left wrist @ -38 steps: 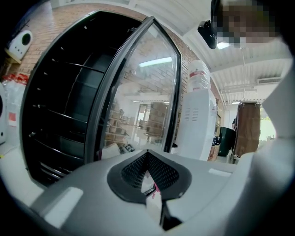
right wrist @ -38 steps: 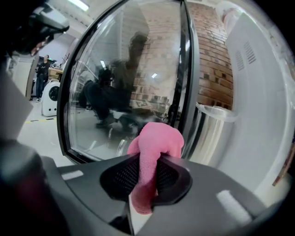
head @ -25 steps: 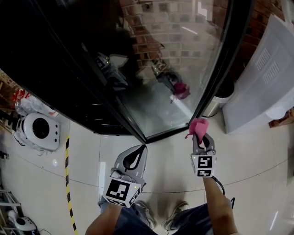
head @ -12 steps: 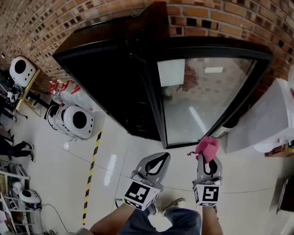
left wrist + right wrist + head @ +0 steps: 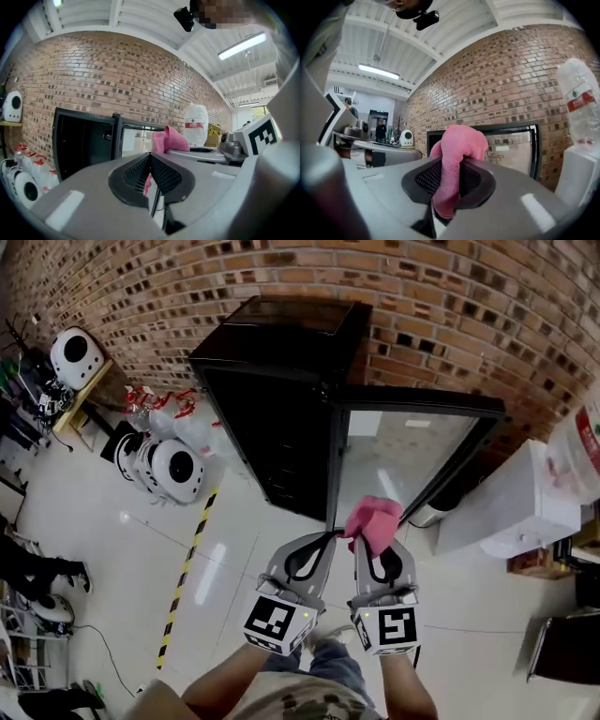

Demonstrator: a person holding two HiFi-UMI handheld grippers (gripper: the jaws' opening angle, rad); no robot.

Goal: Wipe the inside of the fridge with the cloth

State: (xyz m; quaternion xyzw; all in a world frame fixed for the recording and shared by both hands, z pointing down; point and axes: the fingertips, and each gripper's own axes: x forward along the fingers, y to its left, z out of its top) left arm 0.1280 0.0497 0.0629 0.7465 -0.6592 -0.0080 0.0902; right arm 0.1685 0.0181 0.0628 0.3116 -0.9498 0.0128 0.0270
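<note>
Cloth (image 5: 372, 519) first: it is pink, and it sits in the jaws of the right gripper (image 5: 378, 546), at about 6 o'clock in the head view. The right jaws are closed tight on it. A soft bunch sticks out past the tips, and a bit hangs down between them. The left gripper (image 5: 326, 538) is just beside the cloth, at its 9 o'clock. Its jaws are pressed together with nothing in them.

The black fridge (image 5: 272, 381) stands at 12 o'clock, against the brick wall (image 5: 450, 296). Its glass door (image 5: 398, 456) is swung open toward 1 o'clock. The fridge is well apart from both grippers, so I think no wiping has begun.

The cloth looks light and soft. It will fold and squash, not break. I think it could slip out if it is rubbed hard. The best hold is on the thick middle bunch, with enough left sticking out to rub the inside of the fridge.
</note>
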